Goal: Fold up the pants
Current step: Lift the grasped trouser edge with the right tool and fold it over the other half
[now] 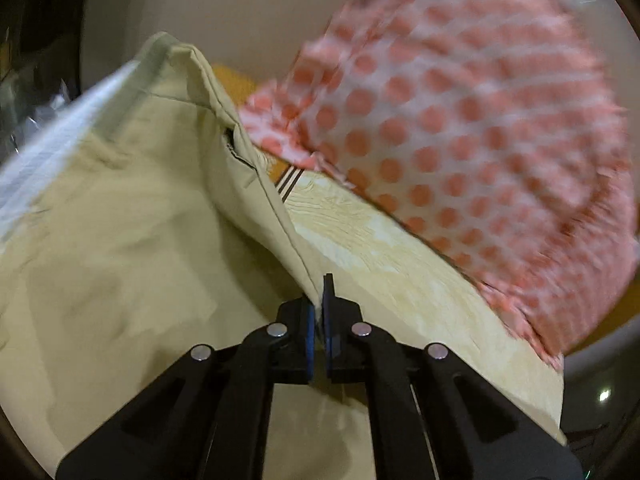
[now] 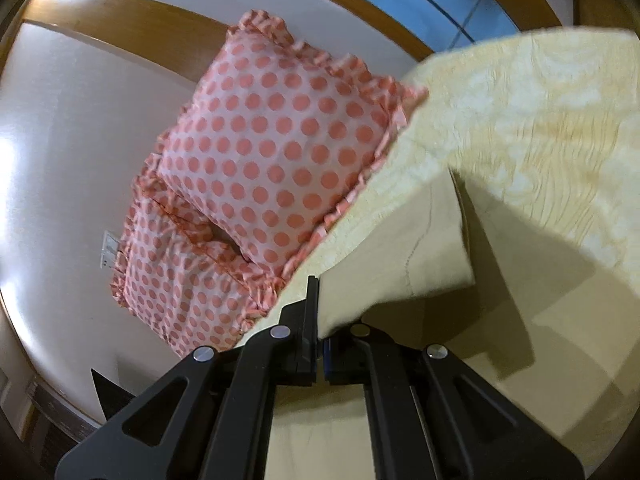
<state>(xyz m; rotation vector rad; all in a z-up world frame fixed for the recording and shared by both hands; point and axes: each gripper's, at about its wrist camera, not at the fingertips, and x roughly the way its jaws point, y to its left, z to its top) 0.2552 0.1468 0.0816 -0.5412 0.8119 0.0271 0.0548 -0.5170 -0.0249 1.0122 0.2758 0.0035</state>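
Observation:
The pants are pale yellow-beige cloth, lifted off a bed. In the left wrist view my left gripper is shut on a seamed edge of the pants, and the cloth rises from the jaws up to a peak at the upper left. In the right wrist view my right gripper is shut on another edge of the pants, and a hemmed flap hangs out to the right of the jaws. Each gripper is hidden from the other's view.
A cream patterned bedspread lies under the pants and shows in the right wrist view. Pink-dotted frilled pillows lie at the bed's head. A wooden headboard and white wall stand behind.

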